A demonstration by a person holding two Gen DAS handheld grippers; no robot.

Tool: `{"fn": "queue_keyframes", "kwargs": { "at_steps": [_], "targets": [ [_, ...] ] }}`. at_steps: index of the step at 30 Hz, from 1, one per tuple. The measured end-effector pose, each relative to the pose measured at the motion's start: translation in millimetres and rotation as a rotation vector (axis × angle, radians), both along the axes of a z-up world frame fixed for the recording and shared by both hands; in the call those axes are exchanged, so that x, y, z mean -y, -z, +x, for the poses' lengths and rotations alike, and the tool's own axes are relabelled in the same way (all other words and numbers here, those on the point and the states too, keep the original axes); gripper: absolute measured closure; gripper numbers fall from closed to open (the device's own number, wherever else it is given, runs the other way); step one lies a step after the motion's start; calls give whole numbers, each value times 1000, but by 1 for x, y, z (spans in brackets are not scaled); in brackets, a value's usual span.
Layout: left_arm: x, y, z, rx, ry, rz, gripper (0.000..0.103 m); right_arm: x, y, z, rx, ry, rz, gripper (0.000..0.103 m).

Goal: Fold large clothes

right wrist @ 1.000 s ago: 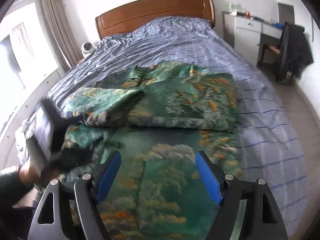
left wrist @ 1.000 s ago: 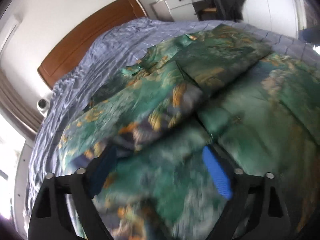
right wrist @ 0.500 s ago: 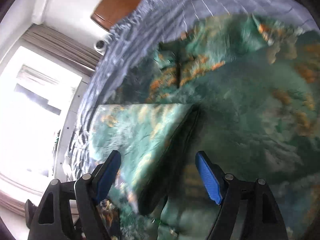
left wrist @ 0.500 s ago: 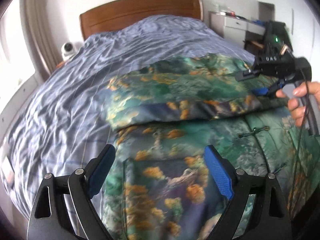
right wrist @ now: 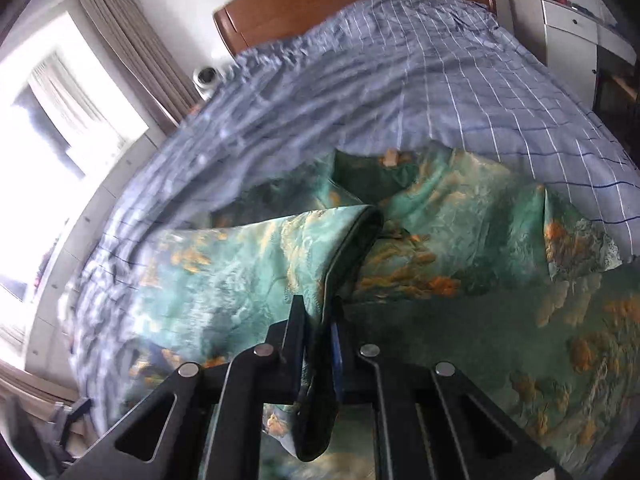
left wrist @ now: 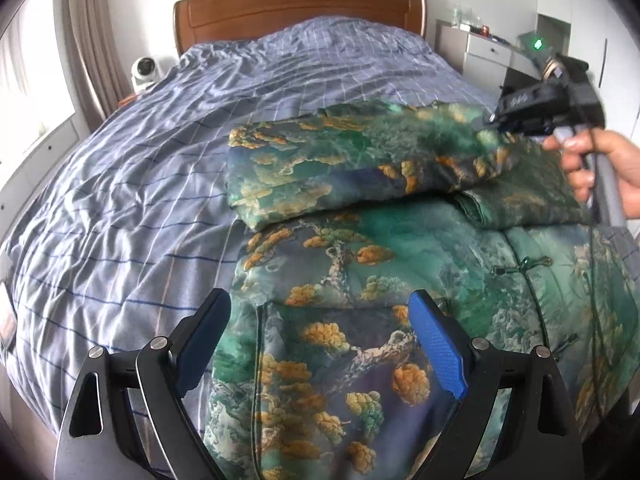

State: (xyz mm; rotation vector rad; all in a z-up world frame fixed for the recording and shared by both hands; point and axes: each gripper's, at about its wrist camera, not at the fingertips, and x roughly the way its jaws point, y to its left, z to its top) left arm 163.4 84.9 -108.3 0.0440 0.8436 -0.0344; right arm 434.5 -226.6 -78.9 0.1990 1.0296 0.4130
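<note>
No legible writing shows. The green jacket [left wrist: 360, 264] with orange trees fills the lower frame; right gripper [right wrist: 320, 332] jaws closing on its sleeve edge [right wrist: 344, 256]; left gripper [left wrist: 320, 340] gapes wide.

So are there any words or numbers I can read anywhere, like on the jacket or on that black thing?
None can be read.
Right gripper: pale marks on its black body, too blurred to read.
Green patterned jacket: only pictures of trees and clouds, no words.
Blue checked bedcover: only lines.
Things on the white dresser: too small to tell.
</note>
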Motion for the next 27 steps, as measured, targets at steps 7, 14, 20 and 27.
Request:
{"fn": "queue_keyframes", "kwargs": {
  "at_steps": [7, 14, 20, 27],
  "targets": [
    [-15, -11, 20, -33, 6, -56, 12, 16, 25, -15, 13, 29, -149, 43],
    [-15, -34, 107, -27, 27, -138, 11, -1, -39, -62, 296, -125, -147, 43],
    [-5, 1, 175, -94, 13, -143, 11, -36, -1, -54, 223, -257, -141, 43],
    [5, 66, 191, -205, 18, -44, 11, -37, 54, -43, 96, -214, -161, 45]
  ]
}}
